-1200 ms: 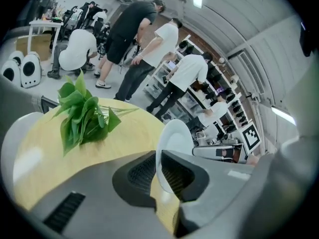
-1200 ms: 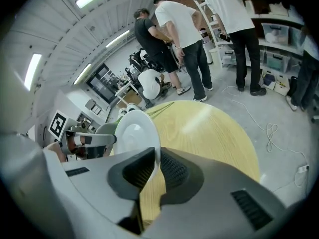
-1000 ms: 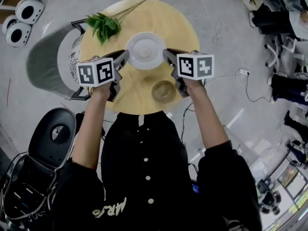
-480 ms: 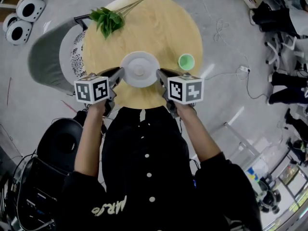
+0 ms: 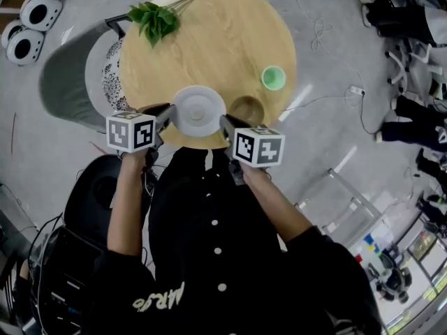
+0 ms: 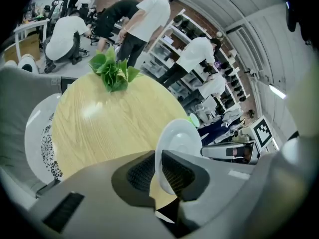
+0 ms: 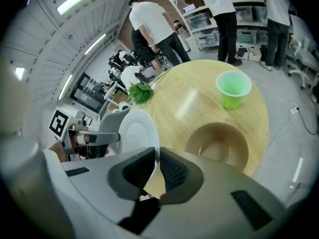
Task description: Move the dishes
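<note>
A white plate (image 5: 198, 111) hangs over the near edge of the round wooden table (image 5: 209, 40), held from both sides. My left gripper (image 5: 165, 115) is shut on its left rim, and in the left gripper view the plate (image 6: 177, 138) stands edge-on between the jaws of that gripper (image 6: 158, 171). My right gripper (image 5: 227, 126) is shut on the right rim; the plate (image 7: 137, 131) rises from its jaws (image 7: 157, 169). A tan bowl (image 5: 247, 109) rests on the table just right of the plate, also seen as the bowl (image 7: 217, 143).
A green cup (image 5: 273, 77) stands near the table's right edge, the same cup (image 7: 233, 89). Leafy green stems (image 5: 157, 18) lie at the far left. A grey chair (image 5: 77, 82) sits left of the table. Cables cross the floor to the right; people stand by shelves behind.
Both grippers have carried the plate toward me, from the middle of the table to its near edge. The bowl and cup have come into plain view to the right.
</note>
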`<state>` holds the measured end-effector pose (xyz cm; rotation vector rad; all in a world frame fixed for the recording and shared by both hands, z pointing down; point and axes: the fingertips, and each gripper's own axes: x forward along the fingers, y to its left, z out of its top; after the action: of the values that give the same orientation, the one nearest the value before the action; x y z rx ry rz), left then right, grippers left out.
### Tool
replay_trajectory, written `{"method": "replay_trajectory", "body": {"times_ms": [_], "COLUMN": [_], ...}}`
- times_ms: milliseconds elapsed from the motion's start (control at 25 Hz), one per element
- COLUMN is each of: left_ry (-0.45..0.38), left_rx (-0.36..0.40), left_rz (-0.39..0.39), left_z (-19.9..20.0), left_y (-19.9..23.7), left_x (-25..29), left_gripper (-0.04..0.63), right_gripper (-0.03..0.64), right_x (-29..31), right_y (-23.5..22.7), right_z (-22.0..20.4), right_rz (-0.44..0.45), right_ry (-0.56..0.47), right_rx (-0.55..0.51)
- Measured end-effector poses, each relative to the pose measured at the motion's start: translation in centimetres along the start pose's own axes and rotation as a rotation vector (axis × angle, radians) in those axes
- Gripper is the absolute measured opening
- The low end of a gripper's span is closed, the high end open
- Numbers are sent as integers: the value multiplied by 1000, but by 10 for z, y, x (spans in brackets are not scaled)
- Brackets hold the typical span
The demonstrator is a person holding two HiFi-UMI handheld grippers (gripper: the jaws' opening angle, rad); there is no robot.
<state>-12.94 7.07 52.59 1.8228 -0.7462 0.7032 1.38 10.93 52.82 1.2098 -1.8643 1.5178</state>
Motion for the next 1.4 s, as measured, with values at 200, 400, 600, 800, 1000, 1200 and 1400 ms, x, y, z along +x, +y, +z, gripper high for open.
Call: {"method": "replay_trajectory", "body": {"times_ms": [200,400,600,800,1000,1200,1400], "left_ry": [73,113,149,168,173,168,175], "left_rx": [37,48,65,98,109,100,86], "left_rz": [13,10,14,44,53,63,62], "left_z": [-20,-36,-47,-51,-52,-53,-53], "left_y": [8,12,17,24,28,33,36], "left_x": [7,18,33,47,59,66,71], "left_gripper": [46,46,46,48,48,49,49], "right_gripper": [32,32,34,35,35,35,35], "right_x": [10,18,29,41,49,54,57], "right_y": [-3,-11,-24,-35,-43,-48,-51], "right_z": [-32,-54,-70,-82,-87,-87,-87], "right_rz": [-10,-34,-67,-77,-89,-91,-99], "right_ry": [17,25,6,-18,-42,-53,-55], "right_rx": [66,115,169,230,261,283,295]}}
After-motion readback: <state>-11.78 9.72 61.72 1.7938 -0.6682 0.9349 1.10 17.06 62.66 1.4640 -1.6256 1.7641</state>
